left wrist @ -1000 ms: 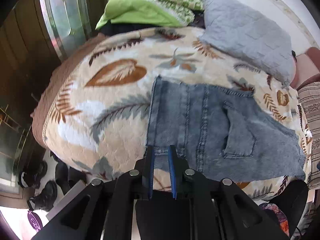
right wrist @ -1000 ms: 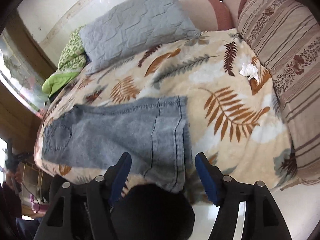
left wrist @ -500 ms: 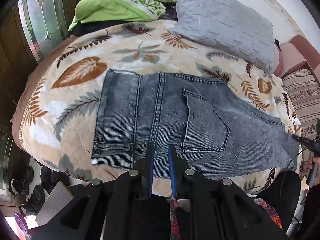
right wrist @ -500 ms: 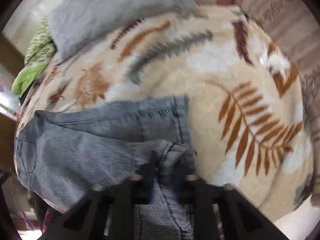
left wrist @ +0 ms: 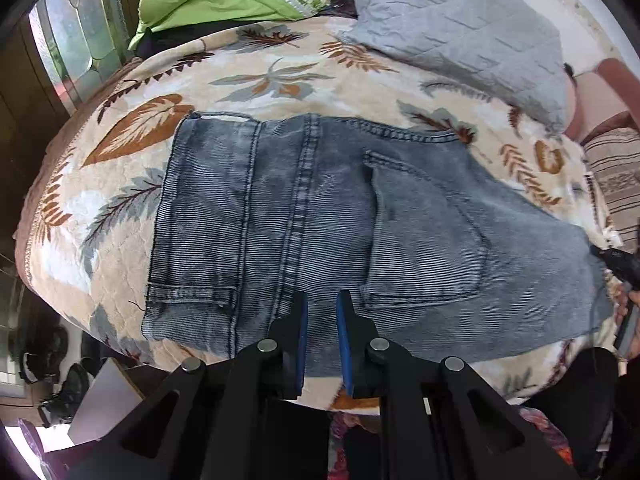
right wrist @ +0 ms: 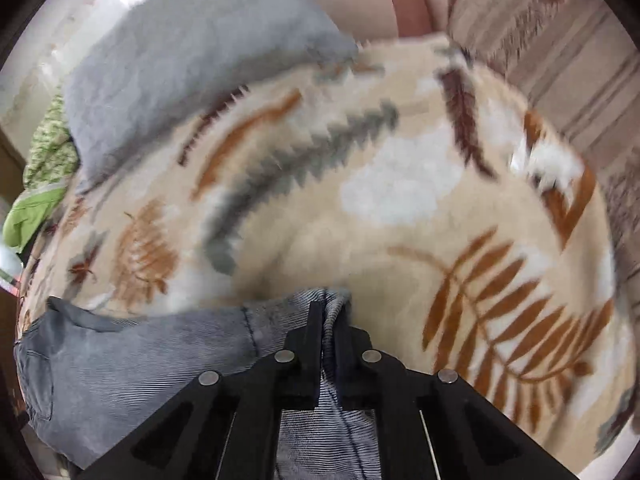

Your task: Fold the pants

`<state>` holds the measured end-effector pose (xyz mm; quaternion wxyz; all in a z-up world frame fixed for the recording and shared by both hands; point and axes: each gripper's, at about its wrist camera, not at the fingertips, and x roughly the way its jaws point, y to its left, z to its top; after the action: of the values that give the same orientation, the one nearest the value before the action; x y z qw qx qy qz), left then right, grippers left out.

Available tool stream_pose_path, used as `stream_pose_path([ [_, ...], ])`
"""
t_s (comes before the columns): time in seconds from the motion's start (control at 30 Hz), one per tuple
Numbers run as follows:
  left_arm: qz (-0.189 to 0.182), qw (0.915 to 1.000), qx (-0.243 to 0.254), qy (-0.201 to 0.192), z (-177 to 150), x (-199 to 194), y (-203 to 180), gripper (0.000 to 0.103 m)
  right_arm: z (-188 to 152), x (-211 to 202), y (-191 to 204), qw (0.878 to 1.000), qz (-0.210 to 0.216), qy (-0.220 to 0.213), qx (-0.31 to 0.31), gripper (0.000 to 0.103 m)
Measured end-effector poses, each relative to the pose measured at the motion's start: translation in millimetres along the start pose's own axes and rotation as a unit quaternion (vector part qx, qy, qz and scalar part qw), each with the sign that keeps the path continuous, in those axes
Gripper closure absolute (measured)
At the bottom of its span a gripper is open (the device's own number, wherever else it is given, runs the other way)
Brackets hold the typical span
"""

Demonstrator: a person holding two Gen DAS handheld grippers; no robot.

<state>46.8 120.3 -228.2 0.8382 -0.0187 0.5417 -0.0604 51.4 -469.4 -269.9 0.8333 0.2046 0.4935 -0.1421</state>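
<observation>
The pants [left wrist: 320, 220] are spread across the near part of the bed [left wrist: 260, 80], their waistband end toward the left in the left wrist view. Behind them, a pillow [left wrist: 460, 28] is set at the far right, with bunched bedding [left wrist: 224, 0] to its left. The left tool [left wrist: 321, 312] is placed over the near edge of the pants; the right tool [right wrist: 327, 316] is seen at their other end, cloth between its jaws.

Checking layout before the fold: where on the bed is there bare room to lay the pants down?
Bare bedspread lies between the jeans, the grey pillow and the striped cushion, and a narrower strip left of the jeans' folded edge. The back corner is crowded with green bedding.
</observation>
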Motion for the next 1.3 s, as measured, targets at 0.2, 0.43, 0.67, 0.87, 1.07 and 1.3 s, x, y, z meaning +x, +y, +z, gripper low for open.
stream_pose_path([
  [0.2,0.008,0.9996,-0.003,0.025,-9.4,17.2,4.3,0.089,-6.7,-41.1,-11.7,0.995,-0.068,-0.06,0.044,0.087],
  [0.43,0.0,0.9983,0.059,-0.007,-14.4,6.8,-24.9,0.088,-8.2,-84.4,66.3,0.995,0.062,-0.061,-0.054,0.085],
  [0.67,0.014,0.9977,0.066,-0.007,-18.8,13.1,-21.9,0.075,-55.2,-29.9,233.3,0.966,0.175,0.048,-0.184,0.085],
  [0.87,0.019,0.997,0.073,-0.017,-16.5,20.6,-15.5,0.067,-89.6,30.1,307.2,0.956,0.151,0.107,-0.229,0.084],
  [1.07,0.01,0.9983,0.056,-0.014,-7.5,31.4,-8.9,0.067,-70.6,54.0,323.2,0.967,0.114,0.088,-0.208,0.086],
  [1.3,0.025,0.9981,0.034,-0.045,-12.7,3.6,10.4,0.063,-63.7,22.6,336.5,0.969,0.14,0.055,-0.197,0.086],
])
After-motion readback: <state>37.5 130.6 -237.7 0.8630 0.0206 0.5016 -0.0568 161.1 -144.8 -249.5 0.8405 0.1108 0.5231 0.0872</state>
